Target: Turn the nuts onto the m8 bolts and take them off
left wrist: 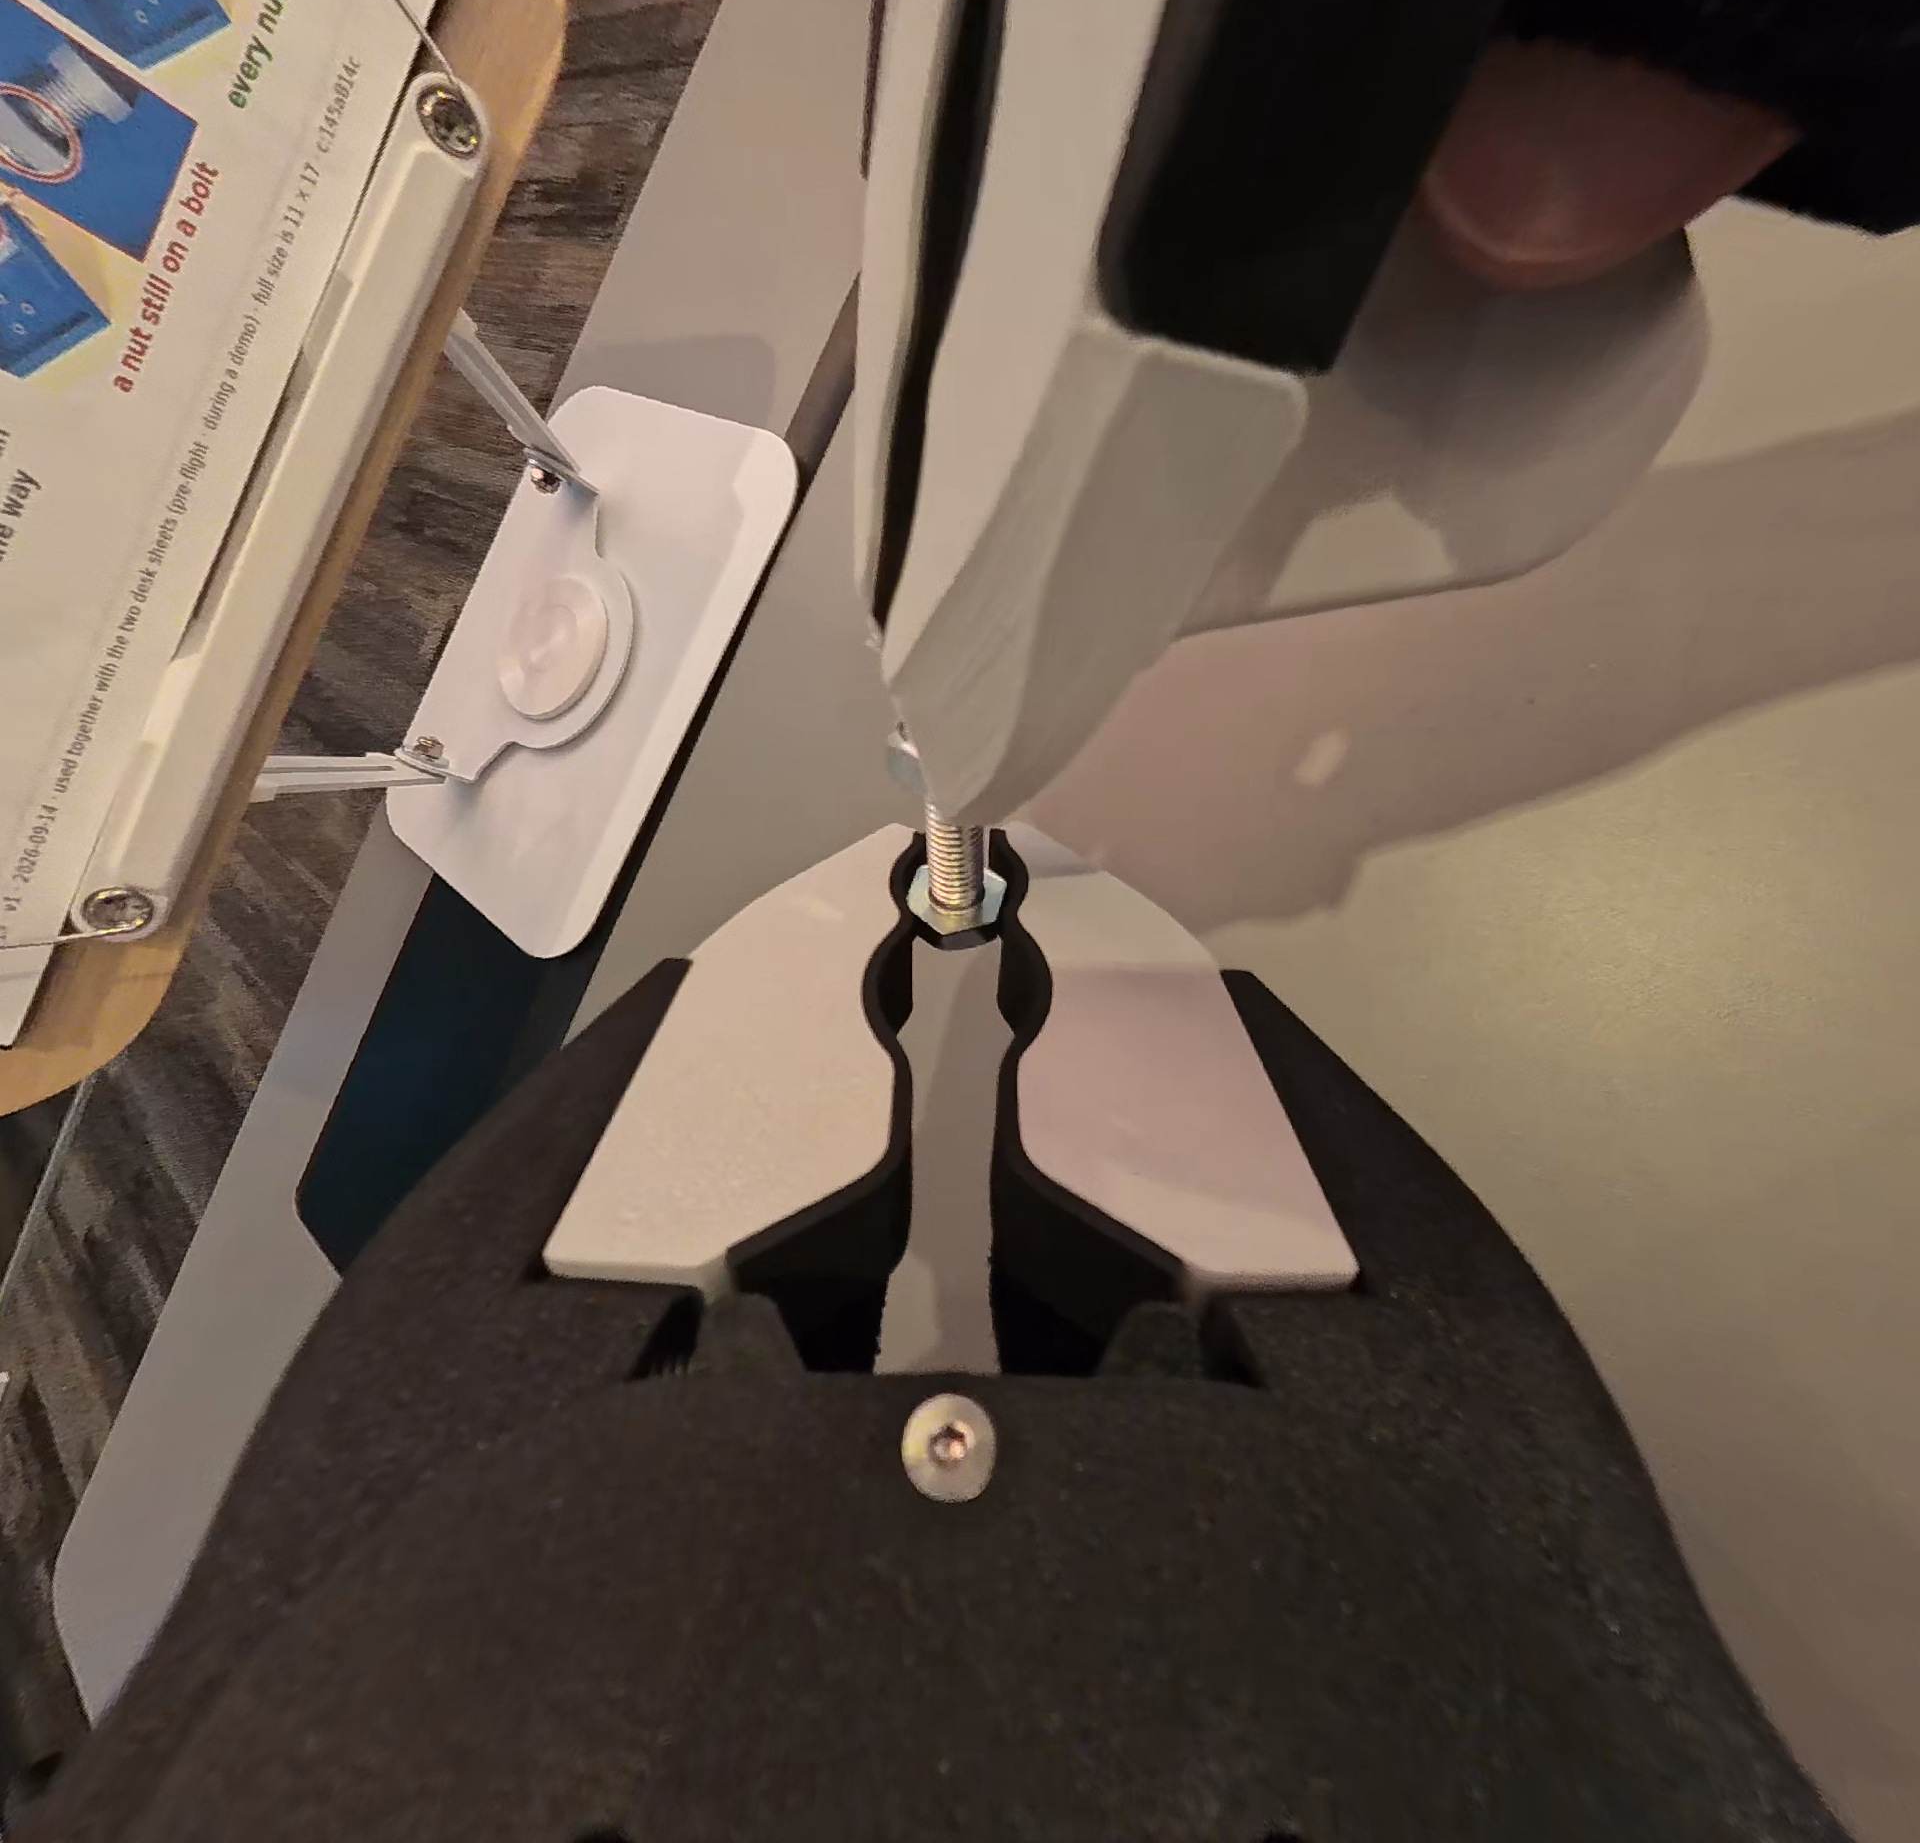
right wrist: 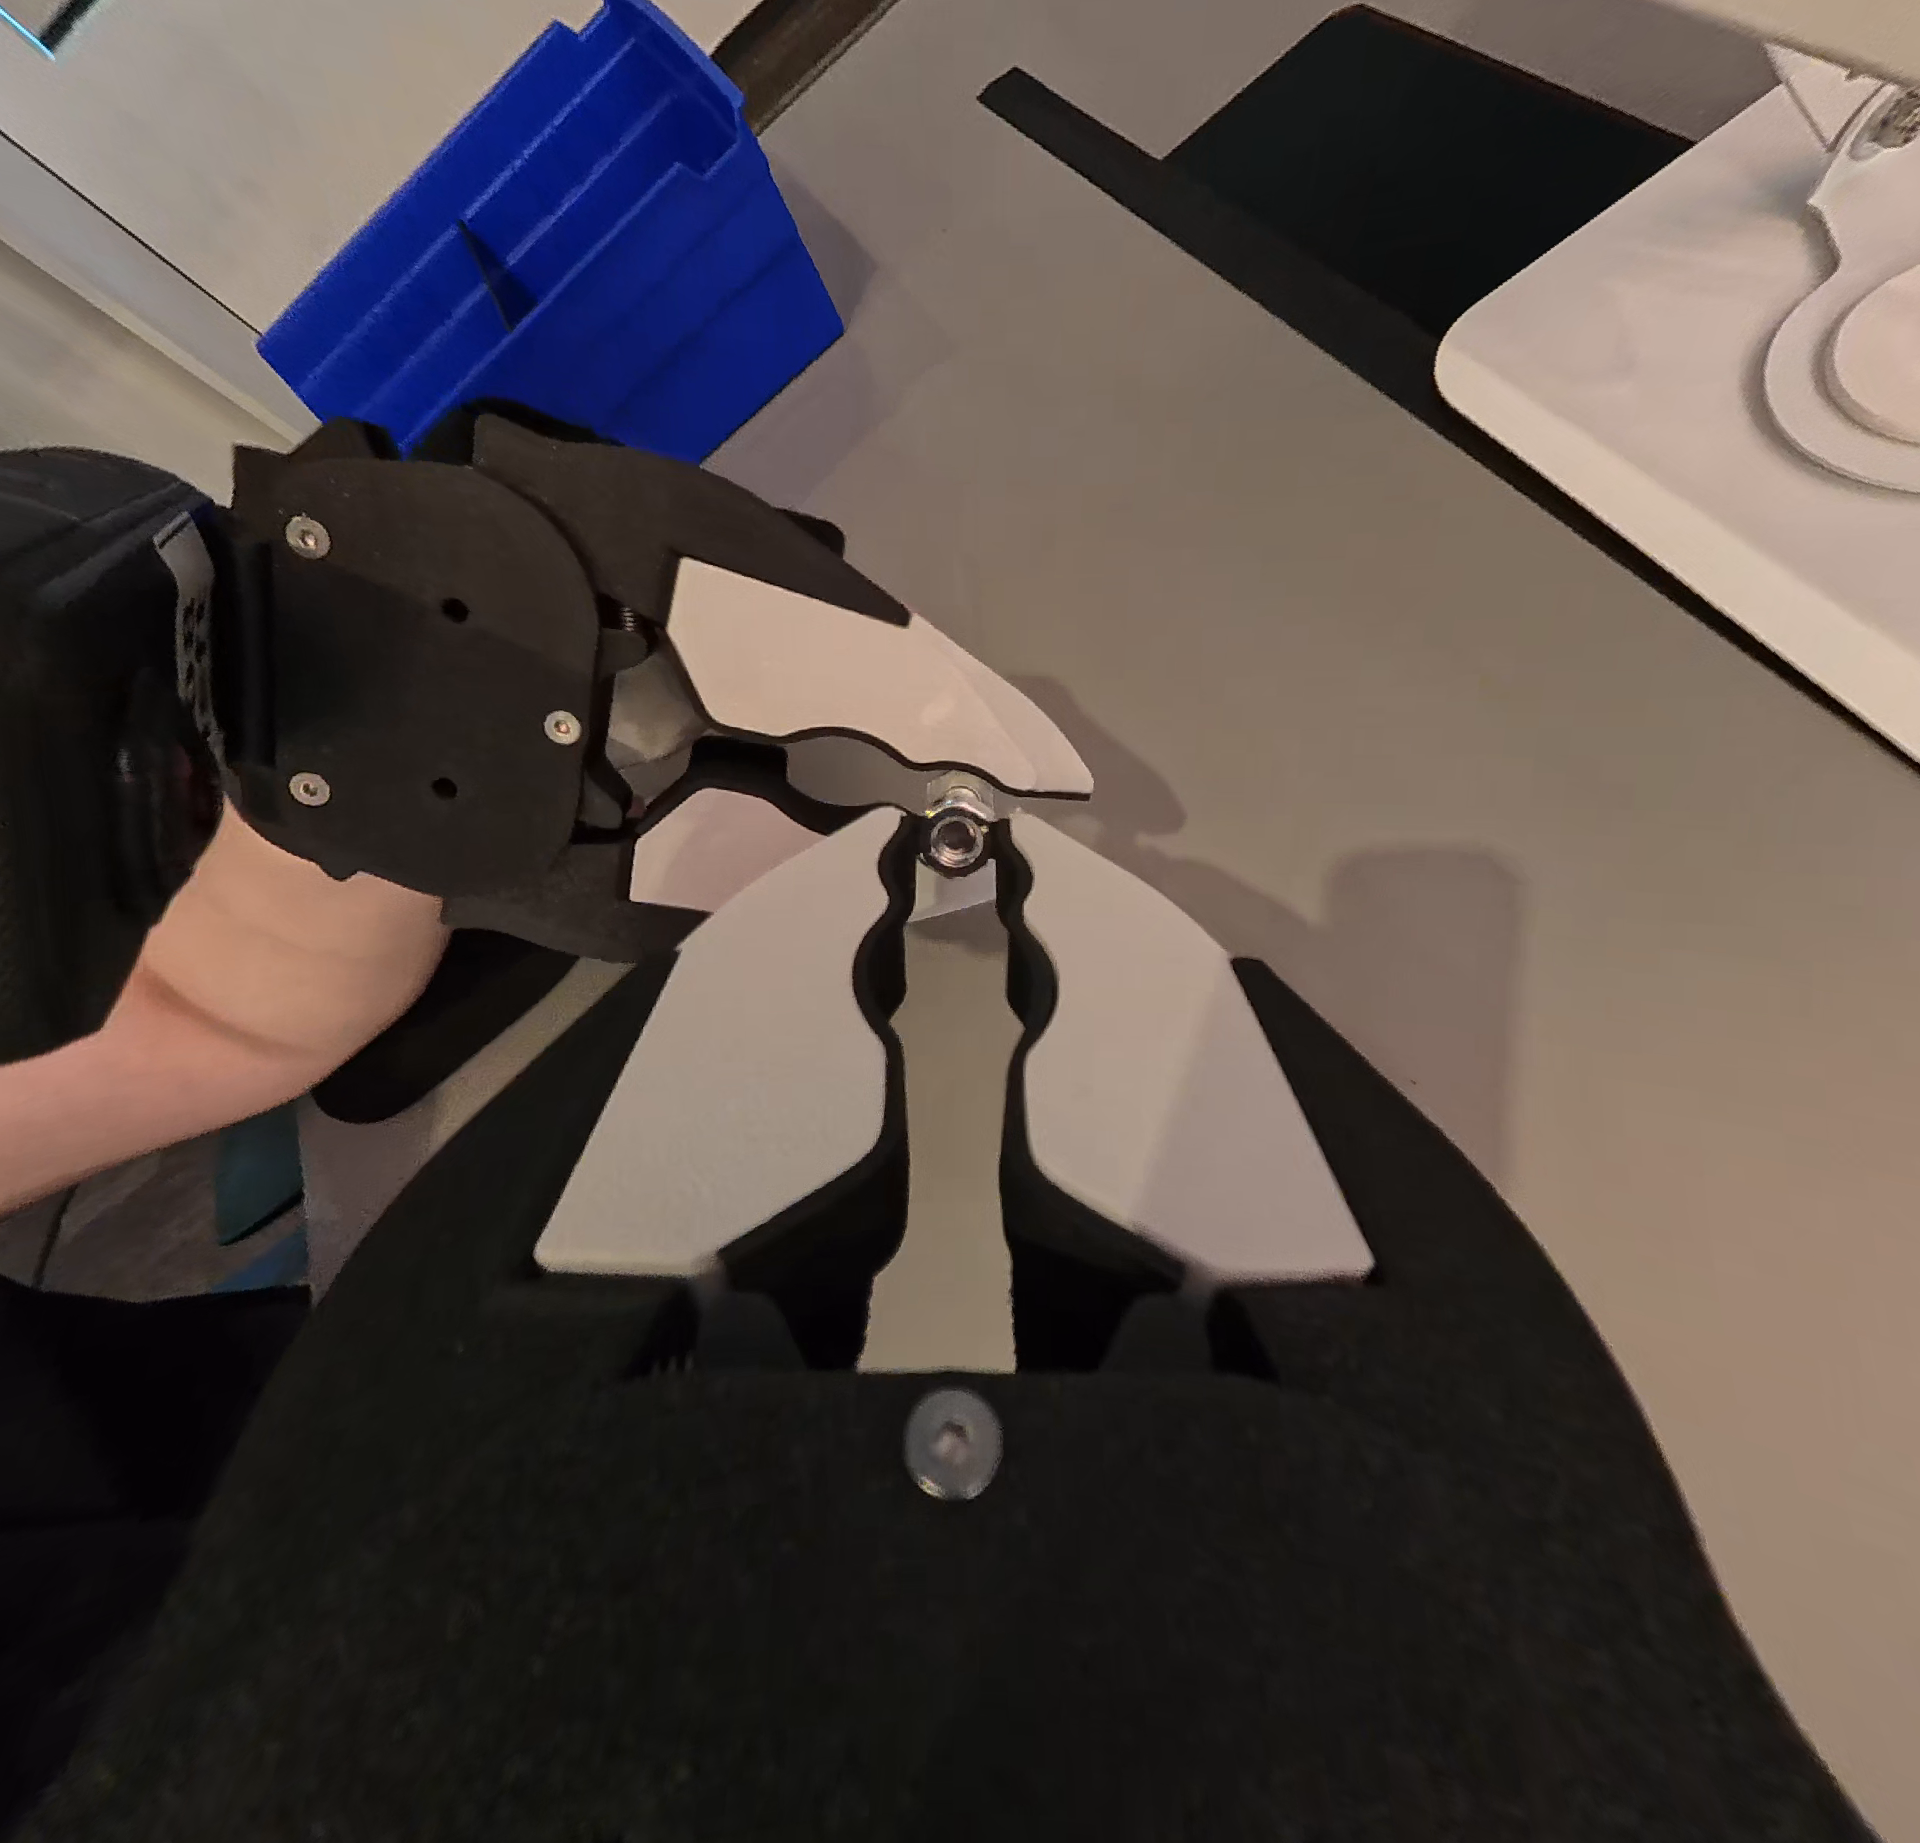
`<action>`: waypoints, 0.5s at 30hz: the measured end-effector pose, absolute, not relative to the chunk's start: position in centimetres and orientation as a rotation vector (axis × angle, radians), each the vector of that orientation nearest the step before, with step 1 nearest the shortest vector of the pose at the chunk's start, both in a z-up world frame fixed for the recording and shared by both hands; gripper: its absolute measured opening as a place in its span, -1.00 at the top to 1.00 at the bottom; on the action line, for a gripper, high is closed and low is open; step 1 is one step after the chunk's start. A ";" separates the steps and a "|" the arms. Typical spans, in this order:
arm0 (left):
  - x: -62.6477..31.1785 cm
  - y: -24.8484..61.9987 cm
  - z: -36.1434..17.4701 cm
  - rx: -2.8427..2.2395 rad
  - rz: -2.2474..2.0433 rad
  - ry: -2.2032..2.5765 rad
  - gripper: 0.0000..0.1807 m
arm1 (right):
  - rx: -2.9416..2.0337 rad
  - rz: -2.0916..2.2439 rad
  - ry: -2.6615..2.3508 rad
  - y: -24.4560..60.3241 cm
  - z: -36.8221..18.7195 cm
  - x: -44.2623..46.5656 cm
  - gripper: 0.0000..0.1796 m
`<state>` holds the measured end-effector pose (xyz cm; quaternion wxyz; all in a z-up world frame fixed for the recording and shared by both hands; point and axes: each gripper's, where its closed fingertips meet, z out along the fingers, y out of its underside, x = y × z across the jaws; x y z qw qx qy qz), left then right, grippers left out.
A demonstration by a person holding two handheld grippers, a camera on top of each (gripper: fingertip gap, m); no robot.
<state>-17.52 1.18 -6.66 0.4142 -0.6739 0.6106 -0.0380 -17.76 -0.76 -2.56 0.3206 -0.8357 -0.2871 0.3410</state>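
Observation:
In the left wrist view my left gripper is shut on a silver hex nut at its fingertips. A threaded bolt rises out of the nut into the tip of my right gripper, which comes down from above and holds the bolt's head end. In the right wrist view my right gripper is shut around the bolt head, seen end-on. The left gripper reaches in from the left with the nut just behind the head. Both are held above the grey table.
A blue bin stands on the table behind the left gripper. A white stand base, also seen in the right wrist view, holds a wooden board with an instruction sheet. A black mat lies farther back. A person's forearm is at left. The tips of one gripper are about 5 centimetres away from the tips of the other.

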 end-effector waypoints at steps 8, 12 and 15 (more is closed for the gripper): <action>-17.3 0.6 -7.3 -1.681 -0.097 1.595 0.88 | -2.229 0.831 -0.831 -1.3 -3.2 -17.6 0.85; -17.3 0.4 -7.3 -1.682 -0.107 1.600 0.88 | -2.229 0.837 -0.838 -1.4 -3.2 -17.6 0.85; -17.3 0.4 -7.3 -1.682 -0.113 1.602 0.88 | -2.226 0.824 -0.850 -1.4 -3.2 -17.6 0.85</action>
